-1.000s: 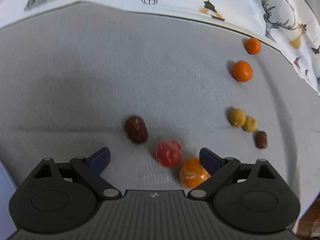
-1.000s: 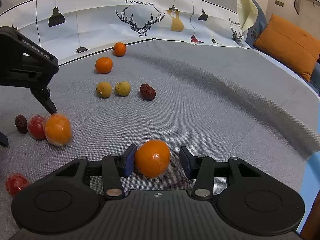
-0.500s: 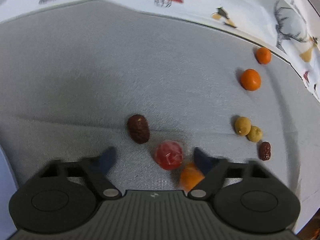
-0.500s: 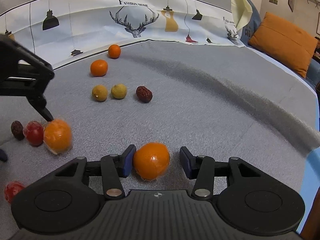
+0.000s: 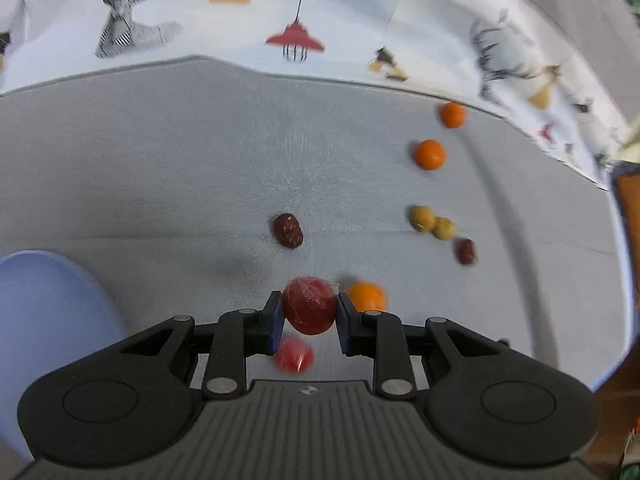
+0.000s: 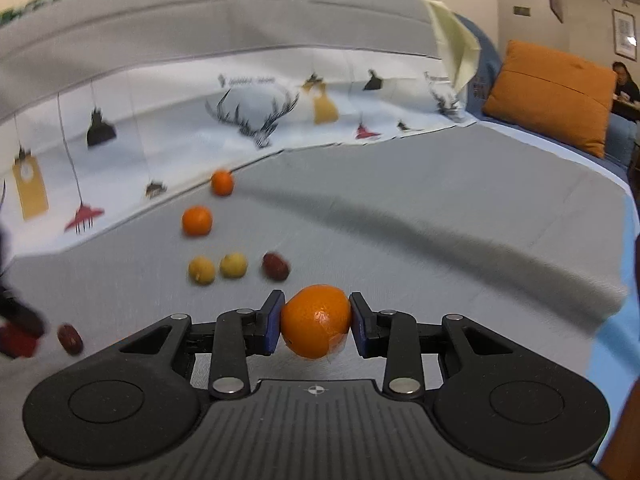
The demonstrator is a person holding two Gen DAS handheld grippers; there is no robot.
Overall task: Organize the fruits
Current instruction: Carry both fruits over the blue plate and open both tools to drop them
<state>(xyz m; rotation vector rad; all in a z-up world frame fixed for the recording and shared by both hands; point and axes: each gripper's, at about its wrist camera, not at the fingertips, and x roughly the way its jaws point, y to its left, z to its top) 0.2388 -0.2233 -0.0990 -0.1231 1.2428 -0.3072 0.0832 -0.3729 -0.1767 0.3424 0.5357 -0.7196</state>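
In the left wrist view my left gripper [image 5: 309, 308] has its jaws closing, pads pressed on a red wrapped fruit [image 5: 310, 318] lifted off the grey cloth [image 5: 200, 160]. Below it lie a second red fruit [image 5: 294, 356] and an orange [image 5: 367, 296]; a dark date [image 5: 288, 231] lies further out. In the right wrist view my right gripper [image 6: 316, 316] is closing too, pads pressed on an orange [image 6: 316, 324] held above the cloth. Two small oranges [image 6: 197, 221], two yellow fruits [image 6: 233, 265] and a date [image 6: 275, 266] lie beyond it.
A pale blue plate [image 5: 48, 320] sits at the lower left of the left wrist view. A printed white cloth [image 6: 260, 100] borders the grey cloth at the back. An orange cushion [image 6: 552, 96] and a person [image 6: 624, 80] are at the far right.
My left gripper shut on the red fruit and rose with it. My right gripper closed onto the orange and lifted it off the cloth.
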